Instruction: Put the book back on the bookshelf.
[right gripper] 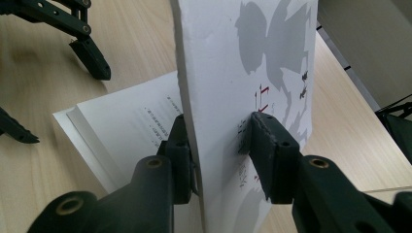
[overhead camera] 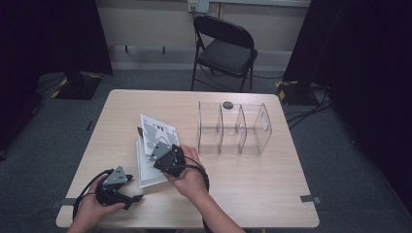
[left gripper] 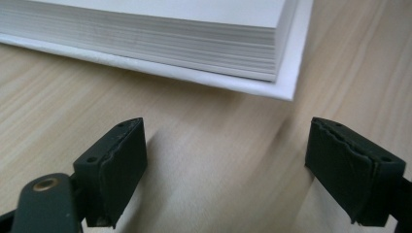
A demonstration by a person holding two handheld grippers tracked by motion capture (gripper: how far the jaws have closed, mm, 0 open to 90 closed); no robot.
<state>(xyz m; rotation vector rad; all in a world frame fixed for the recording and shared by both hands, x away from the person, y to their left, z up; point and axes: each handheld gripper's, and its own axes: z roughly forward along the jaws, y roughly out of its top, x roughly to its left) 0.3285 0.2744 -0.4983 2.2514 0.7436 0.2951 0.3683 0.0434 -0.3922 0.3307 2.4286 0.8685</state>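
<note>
Item: book [overhead camera: 151, 165], white, lying on the table [overhead camera: 252, 194] just ahead of my left tongs [overhead camera: 137, 198] and under my right tongs [overhead camera: 163, 158].

Cover [right gripper: 252, 73]: stiff white board with grey leaf-like shapes and a few small red and black marks; raised nearly upright from the page block. My right tongs are clenched on its free edge, one pad on the printed face, the other on the plain inside.

Pages [left gripper: 145, 34]: thick, even white stack resting on the back cover, which juts out as a thin lip around it. The top page carries small lines of print, too small to read.

Left tongs: released, jaws standing wide apart, nothing between them, low over the wood just short of the book's corner.

Handling note: I judge the step to be opening the cover. I should swing it about the spine, not drag it toward me, keep the pinch firm, and bring my left tongs onto the page stack so the book cannot slide.

Beyond the book: a clear plastic organiser [overhead camera: 233, 128].
</note>
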